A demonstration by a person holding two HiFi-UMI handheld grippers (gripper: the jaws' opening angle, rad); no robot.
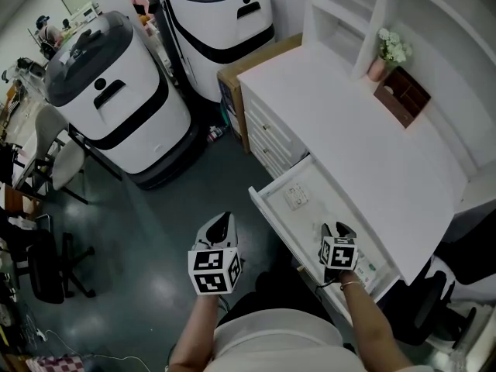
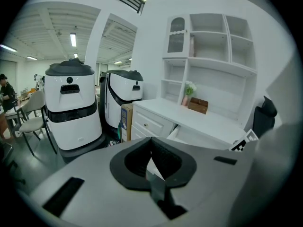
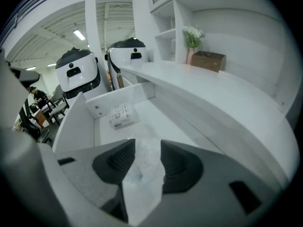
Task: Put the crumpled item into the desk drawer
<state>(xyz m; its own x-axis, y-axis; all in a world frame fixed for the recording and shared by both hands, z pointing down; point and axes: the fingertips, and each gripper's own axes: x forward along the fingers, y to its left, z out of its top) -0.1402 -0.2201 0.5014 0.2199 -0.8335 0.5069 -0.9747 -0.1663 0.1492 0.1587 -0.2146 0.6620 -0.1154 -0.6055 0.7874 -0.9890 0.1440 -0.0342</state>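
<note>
The white desk (image 1: 372,138) has its wide drawer (image 1: 267,208) pulled out toward me. My right gripper (image 3: 147,143) hangs over the drawer's near end (image 1: 339,237), and its jaws are open. A pale crumpled item (image 3: 144,162) lies on the drawer floor, seen through the gap between the jaws; neither pad presses on it. In the head view the gripper hides it. My left gripper (image 1: 219,227) is held over the floor to the left of the drawer, apart from the desk. Its jaws (image 2: 151,141) meet at the tips with nothing between them.
A small printed packet (image 3: 119,115) lies at the drawer's far end (image 1: 295,196). Two large white-and-black machines (image 1: 116,107) stand left of the desk, with a cardboard box (image 1: 232,80) beside them. A flower vase (image 1: 385,53) and a brown organiser (image 1: 401,95) sit on the desktop. A black chair (image 1: 422,308) is at right.
</note>
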